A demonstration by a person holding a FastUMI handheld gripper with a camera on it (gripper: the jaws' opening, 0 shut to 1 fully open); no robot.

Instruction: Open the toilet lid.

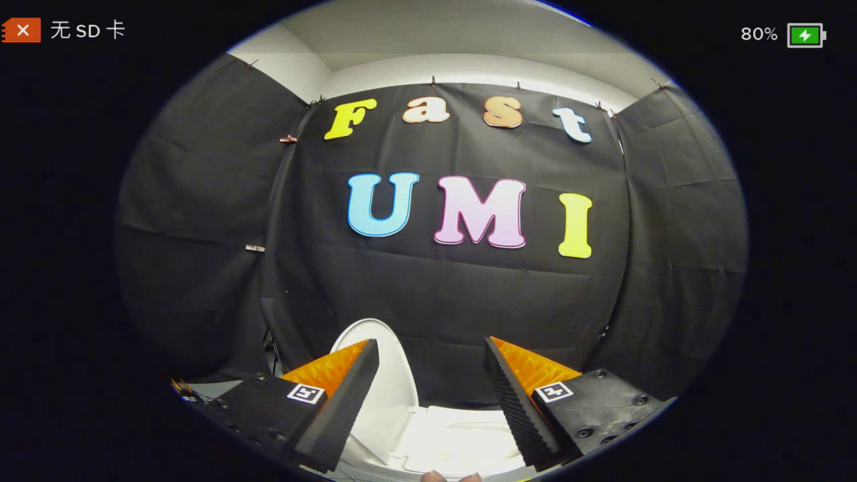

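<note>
Tongs: spread apart, grasping nothing. Toilet lid: white, apparently upright already, between and just beyond the tongs; rigid hinged plastic, light, smooth and slippery; grip its thin free rim. Toilet body: white, below the tongs.

Raised toilet lid beyond parted fingers.

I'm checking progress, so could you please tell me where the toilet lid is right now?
In the gripper view, the lid stands raised by the black cloth wall, just beyond the left finger of the open tongs, above the toilet.
</note>
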